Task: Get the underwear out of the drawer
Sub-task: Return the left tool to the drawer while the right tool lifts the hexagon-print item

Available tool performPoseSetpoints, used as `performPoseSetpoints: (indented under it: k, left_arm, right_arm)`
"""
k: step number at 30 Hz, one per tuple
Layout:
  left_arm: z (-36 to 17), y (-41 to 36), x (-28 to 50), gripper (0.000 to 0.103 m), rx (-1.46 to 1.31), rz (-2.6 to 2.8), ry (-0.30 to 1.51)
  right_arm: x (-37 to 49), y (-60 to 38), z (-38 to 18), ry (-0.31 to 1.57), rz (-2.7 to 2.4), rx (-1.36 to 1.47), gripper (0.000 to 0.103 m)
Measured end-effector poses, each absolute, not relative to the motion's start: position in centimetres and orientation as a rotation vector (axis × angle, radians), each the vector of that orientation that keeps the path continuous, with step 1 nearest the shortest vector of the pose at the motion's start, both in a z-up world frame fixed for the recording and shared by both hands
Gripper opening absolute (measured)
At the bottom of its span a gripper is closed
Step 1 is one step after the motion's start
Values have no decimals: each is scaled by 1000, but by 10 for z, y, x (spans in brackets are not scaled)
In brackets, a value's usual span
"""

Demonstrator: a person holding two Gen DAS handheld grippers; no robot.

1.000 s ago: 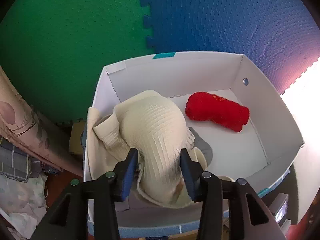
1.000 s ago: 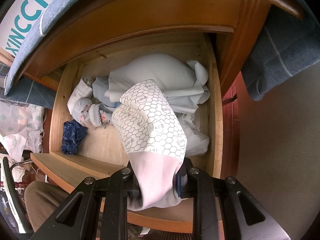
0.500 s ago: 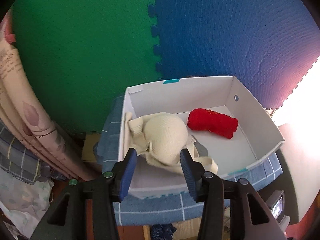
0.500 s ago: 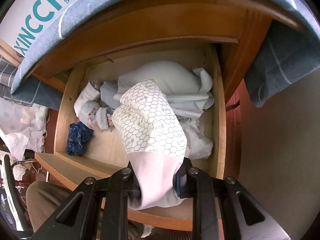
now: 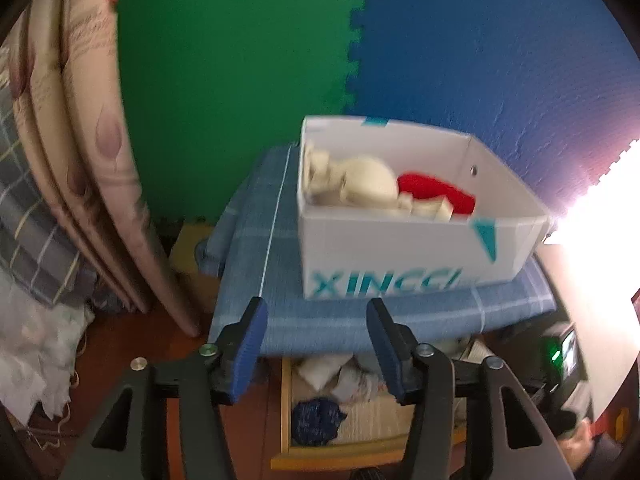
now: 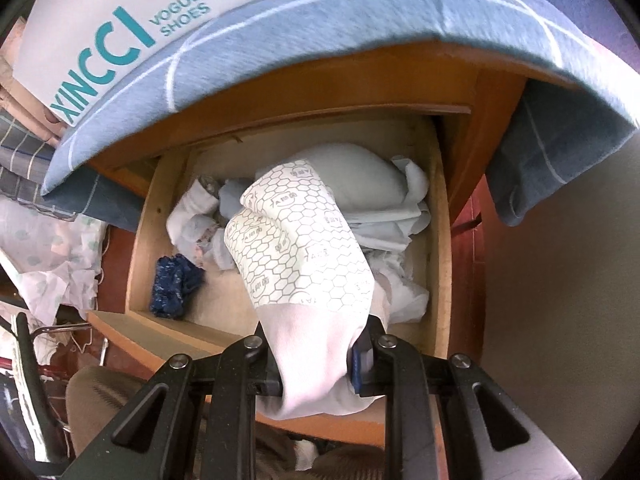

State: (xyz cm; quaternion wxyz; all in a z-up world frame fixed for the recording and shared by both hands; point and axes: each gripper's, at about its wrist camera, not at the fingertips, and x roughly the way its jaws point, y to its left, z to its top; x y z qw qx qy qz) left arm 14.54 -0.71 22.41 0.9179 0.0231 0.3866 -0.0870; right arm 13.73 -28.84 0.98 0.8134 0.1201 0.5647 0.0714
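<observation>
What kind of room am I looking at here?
Probably a bedroom or other home corner: an open wooden drawer full of folded clothing, a curtain hanging at the side, and foam mats lining the wall.

- The left gripper point(image 5: 314, 344) fills the bottom centre of the left wrist view, its two black arms tipped with blue pads point(image 5: 250, 344). Its jaws are opening, with nothing between them.
- The right gripper point(image 6: 316, 364) sits at the bottom centre of the right wrist view, angled steeply downward, its jaws clamped tight on a fold of pale patterned underwear point(image 6: 304, 268).
</observation>
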Motion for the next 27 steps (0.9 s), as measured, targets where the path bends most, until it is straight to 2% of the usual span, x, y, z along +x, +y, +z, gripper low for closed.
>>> performPoseSetpoints:
  k: [12, 27]
  left_arm:
    - [114, 5, 112, 54, -51, -119, 932]
    - [63, 7, 99, 54, -95, -80, 962]
  right_arm:
    - [132, -284, 63, 1153, 185, 231, 21]
    - [119, -275, 143, 1088, 246, 185, 21]
